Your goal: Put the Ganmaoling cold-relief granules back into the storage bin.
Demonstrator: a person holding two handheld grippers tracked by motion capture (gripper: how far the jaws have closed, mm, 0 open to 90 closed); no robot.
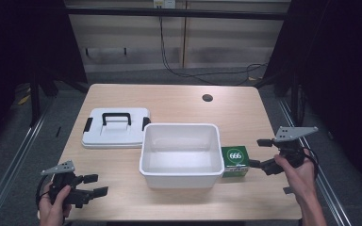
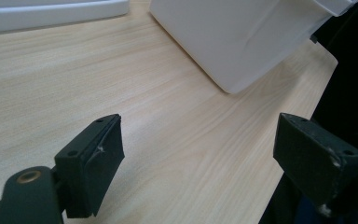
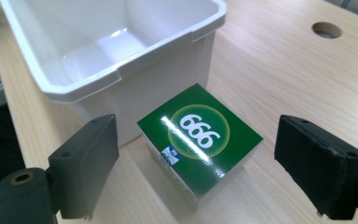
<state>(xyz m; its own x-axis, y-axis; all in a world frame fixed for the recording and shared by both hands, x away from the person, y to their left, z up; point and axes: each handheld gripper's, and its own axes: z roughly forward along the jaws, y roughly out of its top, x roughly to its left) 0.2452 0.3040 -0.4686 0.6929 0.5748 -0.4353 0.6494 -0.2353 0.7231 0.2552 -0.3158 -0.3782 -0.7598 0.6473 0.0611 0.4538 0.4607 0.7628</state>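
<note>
Worktop (image 1: pixel 169 101) from above: a white bin (image 1: pixel 179 175) sits in the middle, nothing in it, its lid (image 1: pixel 115 136) lying flat just behind and to its left. A green box (image 1: pixel 235 161) stands touching the bin's right wall. The right claw (image 1: pixel 262 153) hovers just right of the box, jaws apart; the left claw (image 1: pixel 95 184) waits near the front left corner, jaws apart, holding nothing.

From the left claw (image 2: pixel 198 154), both jaws stand wide over bare wood, the bin (image 2: pixel 242 42) ahead and well apart.

From the right claw (image 3: pixel 196 161), the box (image 3: pixel 200 140) marked 666 lies between the spread jaws, not yet touched, with the bin (image 3: pixel 121 65) hard against its far side and bare inside. I'd guess the box is headed for the bin; the grip will go best low and square on two opposite faces, mind the bin wall crowding one jaw
</note>
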